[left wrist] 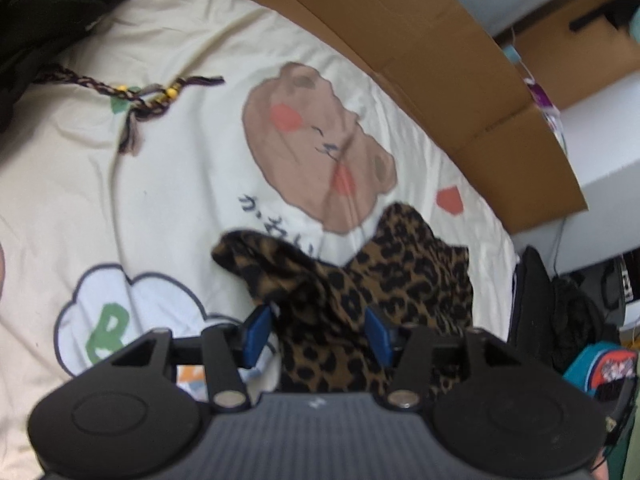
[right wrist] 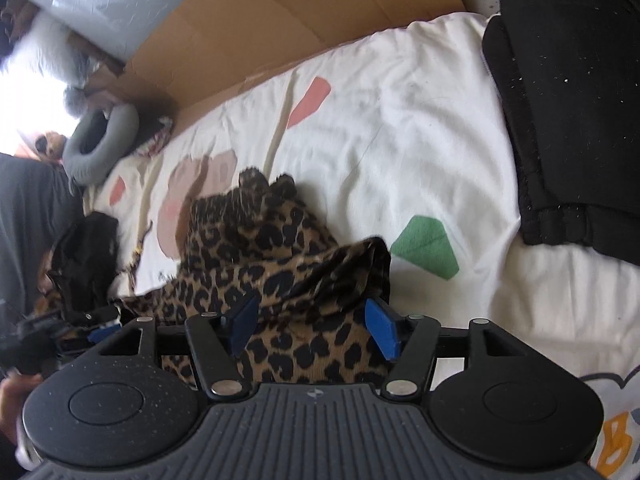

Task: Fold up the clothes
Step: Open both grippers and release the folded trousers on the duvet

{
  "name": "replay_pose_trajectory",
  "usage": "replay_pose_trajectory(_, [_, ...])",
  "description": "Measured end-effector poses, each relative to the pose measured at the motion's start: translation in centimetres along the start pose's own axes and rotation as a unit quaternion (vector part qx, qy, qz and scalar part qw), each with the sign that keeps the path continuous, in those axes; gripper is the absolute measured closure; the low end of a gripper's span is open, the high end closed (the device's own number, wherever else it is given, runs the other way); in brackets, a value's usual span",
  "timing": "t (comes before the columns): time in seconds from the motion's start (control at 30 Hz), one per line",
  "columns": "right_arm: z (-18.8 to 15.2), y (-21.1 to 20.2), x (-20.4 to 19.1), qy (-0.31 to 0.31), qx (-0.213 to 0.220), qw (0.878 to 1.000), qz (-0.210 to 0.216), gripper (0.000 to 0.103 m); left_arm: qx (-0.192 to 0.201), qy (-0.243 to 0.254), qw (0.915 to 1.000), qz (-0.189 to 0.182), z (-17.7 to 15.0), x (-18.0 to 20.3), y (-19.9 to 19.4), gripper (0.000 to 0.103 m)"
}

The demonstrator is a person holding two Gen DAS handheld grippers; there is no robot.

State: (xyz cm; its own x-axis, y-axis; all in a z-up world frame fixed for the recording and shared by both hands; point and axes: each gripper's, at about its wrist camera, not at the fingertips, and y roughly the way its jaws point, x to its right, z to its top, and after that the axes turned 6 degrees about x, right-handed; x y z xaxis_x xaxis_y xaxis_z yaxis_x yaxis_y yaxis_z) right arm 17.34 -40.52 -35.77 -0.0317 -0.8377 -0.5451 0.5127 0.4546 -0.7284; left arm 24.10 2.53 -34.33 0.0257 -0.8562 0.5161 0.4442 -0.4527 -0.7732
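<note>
Both grippers are down over the leopard-print garment [left wrist: 352, 292], which lies rumpled in a heap on the cream cartoon-print bedspread [left wrist: 160, 184], not flat and not in any tidy fold. The left gripper [left wrist: 316, 330] has its blue pads spread wide with cloth bunched up between them; whether the pads actually pinch that cloth I cannot tell. Same story on the right gripper [right wrist: 314, 330]: jaws well apart, fabric mounded in the gap, no firm clamp to be seen. This looks like a thin, soft, light cloth, faintly ribbed, the kind that slumps and slides rather than holding a crease, so a hold wants to be on a hem or corner, one edge per gripper, not a fistful from the middle. Over on the far side in the right view sits a stack of black clothes [right wrist: 568, 120], lying flat and squared. Cardboard boxes [left wrist: 420, 56] run along the bed's edge; what is inside them is out of sight. A braided cord [left wrist: 132, 92] lies loose on the spread.
</note>
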Motion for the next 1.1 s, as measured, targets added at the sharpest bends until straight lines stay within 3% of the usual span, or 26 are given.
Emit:
replay_pose_trajectory(0.3, [-1.2,1.1,-2.2,-0.057,-0.011,0.998,-0.035,0.037,-0.026,0.072,0.9969,0.016,-2.3,2.2,2.4,0.043])
replay_pose_trajectory(0.53, [-2.6,3.1,-3.9,-0.112,-0.016,0.991,-0.077,0.036,-0.051,0.126,0.9892,0.055,-4.0,2.8,5.4,0.043])
replay_pose_trajectory(0.77, [-3.7,5.2,-5.0,-0.164,-0.018,0.979,-0.119,0.037,-0.034,0.151,0.9854,0.071,-3.9,2.5,6.3,0.041])
replay_pose_trajectory(0.97, [-2.5,6.1,-4.9,-0.175,-0.006,0.975,-0.137,0.037,-0.016,0.175,0.9802,0.092,-2.7,2.6,6.0,0.041])
replay_pose_trajectory(1.1, [-1.6,6.5,-4.8,-0.181,0.003,0.972,-0.147,0.037,0.001,0.165,0.9813,0.099,-1.3,2.3,5.5,0.041])
